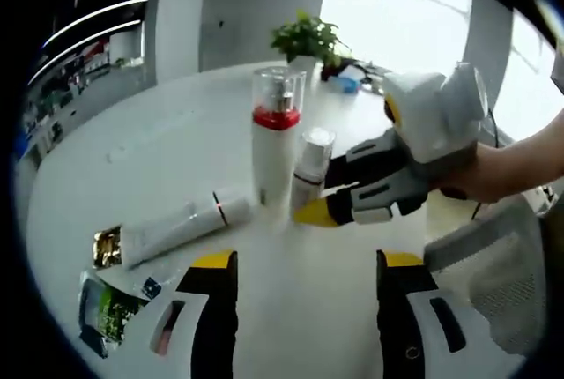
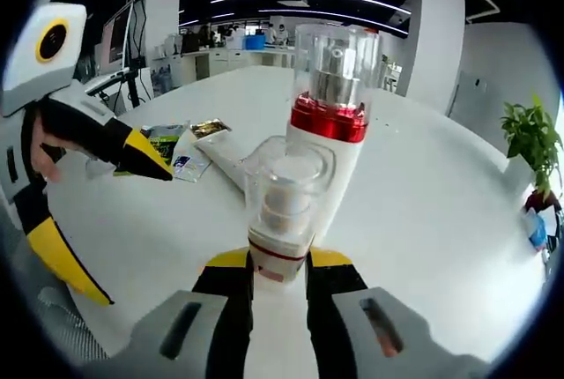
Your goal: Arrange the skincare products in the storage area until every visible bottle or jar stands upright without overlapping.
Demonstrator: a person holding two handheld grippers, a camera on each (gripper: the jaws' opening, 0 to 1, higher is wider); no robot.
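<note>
White table (image 2: pixel 441 220), small bottle (image 2: pixel 284 211) between right hand-held gripper (image 2: pixel 280 275)

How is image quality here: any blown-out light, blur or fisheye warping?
Left gripper view: the window behind the potted plant is blown out, the white table glares, and the tube looks soft. Right gripper view: evenly lit and sharper; the small bottle between the jaws bulges from fisheye, and the ceiling light strips curve.
</note>
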